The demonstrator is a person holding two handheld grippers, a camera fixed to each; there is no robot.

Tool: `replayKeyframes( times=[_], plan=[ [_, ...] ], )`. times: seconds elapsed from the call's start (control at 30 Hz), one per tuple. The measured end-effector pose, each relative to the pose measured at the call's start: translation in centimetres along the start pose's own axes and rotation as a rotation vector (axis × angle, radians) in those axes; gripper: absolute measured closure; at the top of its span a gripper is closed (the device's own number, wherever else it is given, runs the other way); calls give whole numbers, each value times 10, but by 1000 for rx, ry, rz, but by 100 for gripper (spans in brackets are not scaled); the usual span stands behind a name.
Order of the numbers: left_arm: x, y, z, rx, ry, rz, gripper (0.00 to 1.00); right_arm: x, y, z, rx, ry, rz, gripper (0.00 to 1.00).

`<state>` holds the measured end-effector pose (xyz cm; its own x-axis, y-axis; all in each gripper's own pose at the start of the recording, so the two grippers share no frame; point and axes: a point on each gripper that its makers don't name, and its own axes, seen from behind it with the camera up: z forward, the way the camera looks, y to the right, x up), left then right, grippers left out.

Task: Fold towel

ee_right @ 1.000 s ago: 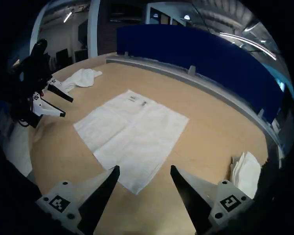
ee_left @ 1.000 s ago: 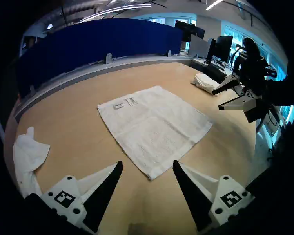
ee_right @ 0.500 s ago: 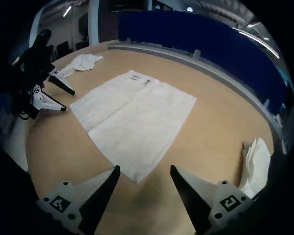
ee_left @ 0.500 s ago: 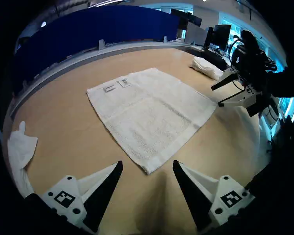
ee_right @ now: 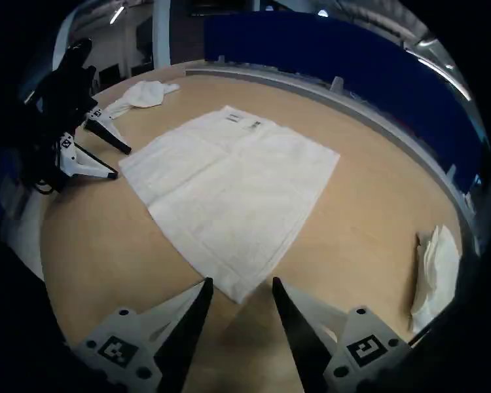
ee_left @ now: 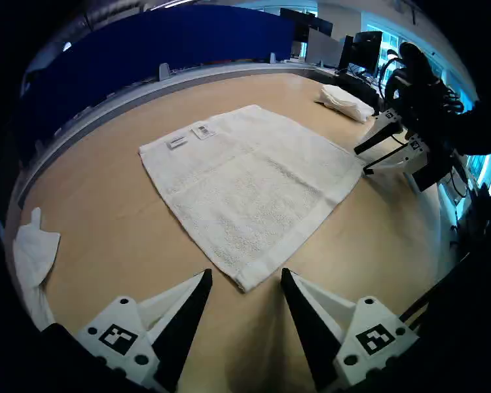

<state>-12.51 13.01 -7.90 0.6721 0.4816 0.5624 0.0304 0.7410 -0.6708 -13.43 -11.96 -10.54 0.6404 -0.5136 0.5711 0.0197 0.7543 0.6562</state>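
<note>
Left gripper view — towel (ee_left: 252, 190) flat, corner-on

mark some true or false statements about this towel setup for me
1. The towel lies spread flat on the table. True.
2. The left gripper is shut on a towel corner. False: its fingers stand open, with the near corner between them.
3. Two small tags sit on the towel near its far edge. True.
4. The partition behind the table is red. False: it is blue.
5. A crumpled cloth lies on the table, apart from the towel. True.
</note>
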Motion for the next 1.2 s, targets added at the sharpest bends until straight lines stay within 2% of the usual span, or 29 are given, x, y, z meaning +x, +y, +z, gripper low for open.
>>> replayKeyframes(
  times=[0.13, 0.3, 0.37, 0.5, 0.7, 0.83, 0.97, 1.2],
  plan=[
    [-1, -2, 0, 11, -7, 12, 30, -1, -3, -1, 9, 2, 18, 56],
    [-2, -2, 1, 20, -14, 31, 46, -2, -4, -3, 8, 3, 34, 58],
    [-3, -3, 1, 24, -17, 24, 49, -2, -4, -3, 7, 1, 38, 60],
    [-2, -6, 1, 36, -20, 13, 63, -2, -4, -4, 8, -5, 43, 65],
    [-3, -6, 0, 37, -26, 28, 72, -1, -3, -5, 11, -14, 59, 72],
    [-3, -4, 1, 43, -28, 38, 83, 0, -2, -6, 9, -13, 64, 76],
    [-3, -1, 0, 48, -30, 28, 89, 3, -1, -6, 5, -11, 69, 79],
    [2, 2, -4, 29, -19, -16, 91, 6, 2, -7, -3, -8, 71, 81]
  ],
)
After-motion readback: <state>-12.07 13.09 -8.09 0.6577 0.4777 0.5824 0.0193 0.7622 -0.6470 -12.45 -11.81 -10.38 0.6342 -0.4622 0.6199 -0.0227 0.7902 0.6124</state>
